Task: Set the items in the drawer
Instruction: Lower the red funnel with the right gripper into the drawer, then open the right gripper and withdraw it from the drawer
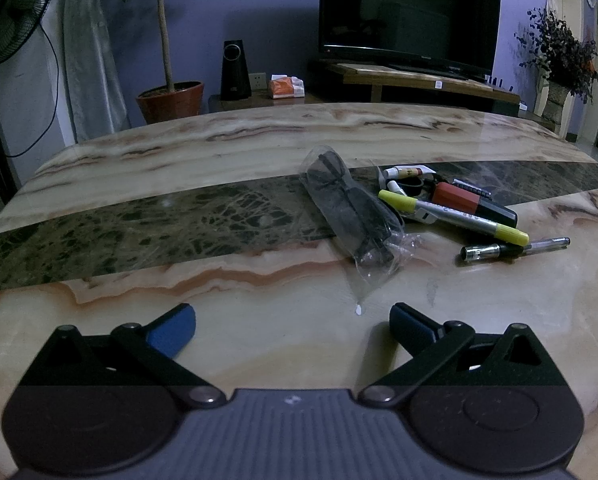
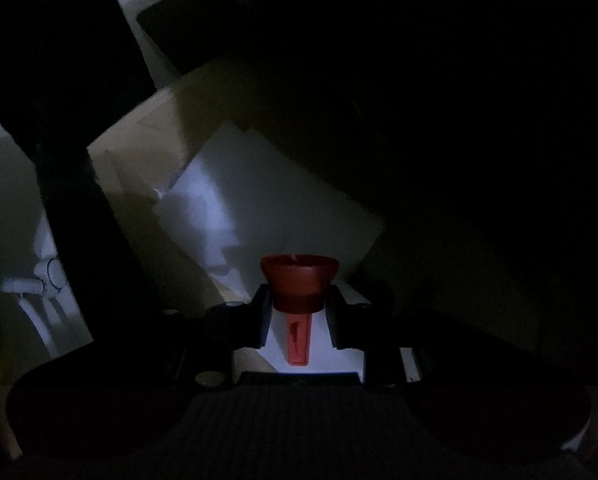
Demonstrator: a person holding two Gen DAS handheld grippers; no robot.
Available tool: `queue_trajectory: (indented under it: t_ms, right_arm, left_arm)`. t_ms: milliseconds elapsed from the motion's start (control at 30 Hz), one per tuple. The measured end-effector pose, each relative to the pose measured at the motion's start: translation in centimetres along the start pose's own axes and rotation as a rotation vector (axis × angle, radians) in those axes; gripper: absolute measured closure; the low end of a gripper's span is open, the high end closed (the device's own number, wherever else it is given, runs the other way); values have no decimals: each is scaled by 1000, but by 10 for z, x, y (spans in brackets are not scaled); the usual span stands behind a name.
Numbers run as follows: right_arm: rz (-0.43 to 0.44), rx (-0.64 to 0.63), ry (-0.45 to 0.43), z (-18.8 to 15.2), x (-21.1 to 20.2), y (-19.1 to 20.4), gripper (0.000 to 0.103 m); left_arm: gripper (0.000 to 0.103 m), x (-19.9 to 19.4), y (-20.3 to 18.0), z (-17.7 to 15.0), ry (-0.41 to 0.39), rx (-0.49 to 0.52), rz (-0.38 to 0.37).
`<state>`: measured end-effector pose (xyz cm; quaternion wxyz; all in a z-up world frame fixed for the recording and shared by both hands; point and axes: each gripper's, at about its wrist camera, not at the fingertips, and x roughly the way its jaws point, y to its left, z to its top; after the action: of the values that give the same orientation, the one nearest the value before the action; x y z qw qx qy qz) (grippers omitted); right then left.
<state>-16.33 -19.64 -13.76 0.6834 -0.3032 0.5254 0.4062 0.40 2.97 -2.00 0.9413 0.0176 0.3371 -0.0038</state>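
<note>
The marble table (image 1: 179, 152) fills most of the left wrist view, pale with rust veins and crossed by a dark green band from left to right. Behind it, along the top of the frame, stand a black television (image 1: 409, 12) on a low wooden stand, a potted tree (image 1: 167, 40) in a red-brown pot at upper left, and a black speaker (image 1: 231, 70) just right of the pot.

Right of centre on the table lies a heap of small things. The largest is a clear plastic bag holding dark glasses (image 1: 351, 212), lying slantwise across the band's lower edge. Just beside it to the right are a silver marker with yellow ends (image 1: 455, 216), a red and black block-shaped item (image 1: 471, 202), a small tube (image 1: 409, 171), and, lowest in the heap, a clear pen (image 1: 515, 249).

The left gripper (image 1: 293, 322) sits low in the frame with its blue pads spread wide, nothing between them, above bare tabletop.

The right wrist view is very dark. Pale boxes or papers (image 2: 267, 200) lie overlapping in the middle, and white cables (image 2: 27, 292) show at lower left. The right gripper (image 2: 299, 308) is partly closed, its fingers pressing on the neck of a red funnel-shaped piece (image 2: 299, 276), wide end pointing away, narrow stem toward the camera.
</note>
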Motion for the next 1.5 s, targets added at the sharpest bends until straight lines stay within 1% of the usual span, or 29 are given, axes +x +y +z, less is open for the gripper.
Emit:
queue_trajectory:
  t_ms: [100,333,400,533,600,800,933,1067,1200,1300,1367,1433,1500]
  right_arm:
    - [-10,22,21,0,6,-1,72]
    - [-29,44,23,2,9,0,69]
    - [-34,61,20,3,11,0,63]
    - [-45,87,14,3,10,-1,57]
    - [-58,92,9,4,8,0,50]
    - [-97,57,-5,5,-4,4,49]
    - [-134,-11,-20,8,-13,13,49]
    - [-95,-65,-37,11,-26,22,48]
    - [-60,-166,-41,14,-36,38,48]
    - [-18,-219,-66,20,-51,46,48]
    - [77,-234,-118,24,-75,47,48]
    - [172,-240,-212,27,-103,45,48]
    - [251,-216,-314,29,-131,38,47]
  left_arm:
    - [0,0,0,0,0,0,0]
    - [0,0,0,0,0,0,0]
    - [0,0,0,0,0,0,0]
    - [0,0,0,0,0,0,0]
    - [0,0,0,0,0,0,0]
    - [0,0,0,0,0,0,0]
    - [0,0,0,0,0,0,0]
    - [0,0,0,0,0,0,0]
    - [0,0,0,0,0,0,0]
    - [0,0,0,0,0,0,0]
    - [0,0,0,0,0,0,0]
    - [0,0,0,0,0,0,0]
    - [0,0,0,0,0,0,0]
